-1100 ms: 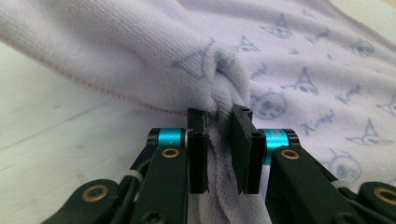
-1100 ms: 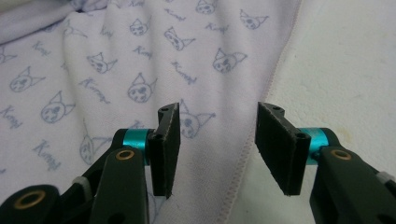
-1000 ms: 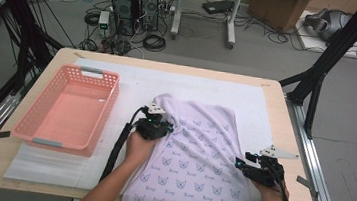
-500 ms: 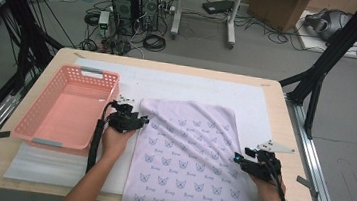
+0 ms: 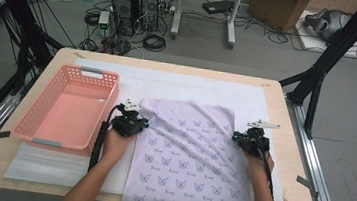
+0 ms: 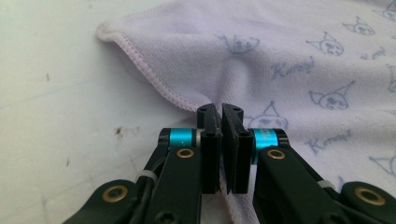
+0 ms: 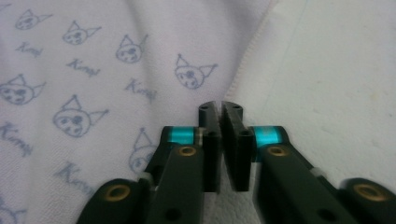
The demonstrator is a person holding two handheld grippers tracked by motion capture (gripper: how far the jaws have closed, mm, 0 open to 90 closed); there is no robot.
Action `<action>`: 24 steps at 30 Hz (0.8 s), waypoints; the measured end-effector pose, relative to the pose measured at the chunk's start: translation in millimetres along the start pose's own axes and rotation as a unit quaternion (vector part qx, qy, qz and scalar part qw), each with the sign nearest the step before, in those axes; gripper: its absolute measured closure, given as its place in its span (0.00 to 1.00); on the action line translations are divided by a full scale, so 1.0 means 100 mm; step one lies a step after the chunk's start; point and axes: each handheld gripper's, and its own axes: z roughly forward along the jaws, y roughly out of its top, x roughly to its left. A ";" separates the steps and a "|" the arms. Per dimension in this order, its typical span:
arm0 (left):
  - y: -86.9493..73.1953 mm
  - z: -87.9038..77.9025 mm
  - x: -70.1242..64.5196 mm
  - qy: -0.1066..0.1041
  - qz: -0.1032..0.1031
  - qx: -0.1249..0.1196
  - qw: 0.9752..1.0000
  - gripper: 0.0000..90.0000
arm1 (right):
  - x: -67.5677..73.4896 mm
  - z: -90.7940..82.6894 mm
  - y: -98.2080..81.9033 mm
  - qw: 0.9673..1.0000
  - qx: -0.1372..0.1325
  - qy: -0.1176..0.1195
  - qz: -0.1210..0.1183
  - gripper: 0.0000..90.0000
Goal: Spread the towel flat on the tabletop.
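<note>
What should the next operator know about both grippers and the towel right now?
Left gripper: fingers have just closed on the lavender printed towel's left hem.
Right gripper: fingers have just closed on its right hem.
The towel lies flat on the white mat, its near end at the table's front edge; the pink basket sits to the left and holds nothing.
Done: both edges gripped.
Left: likely fold, then basket.

High view: fixed above person's side, facing forward and down over whole wooden table [image 5: 282,141]. Gripper views: low, close, along own jaws. All share lilac cat-print terry towel [image 5: 188,157].
</note>
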 end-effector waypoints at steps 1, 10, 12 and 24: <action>0.00 -0.03 0.00 0.001 0.003 0.008 1.000 0.96 | 0.01 -0.01 0.01 1.000 0.005 -0.014 -0.004 0.97; -0.13 -0.18 0.02 -0.027 -0.001 0.001 1.000 0.82 | -0.12 -0.26 -0.15 0.999 0.022 -0.025 -0.006 0.77; -0.09 -0.14 0.03 -0.028 -0.012 -0.018 0.999 0.69 | -0.12 -0.28 -0.14 1.000 0.009 -0.021 -0.002 0.69; 0.39 0.26 0.21 -0.008 -0.059 -0.033 0.998 0.54 | -0.30 -0.13 0.06 0.999 -0.028 -0.018 0.024 0.55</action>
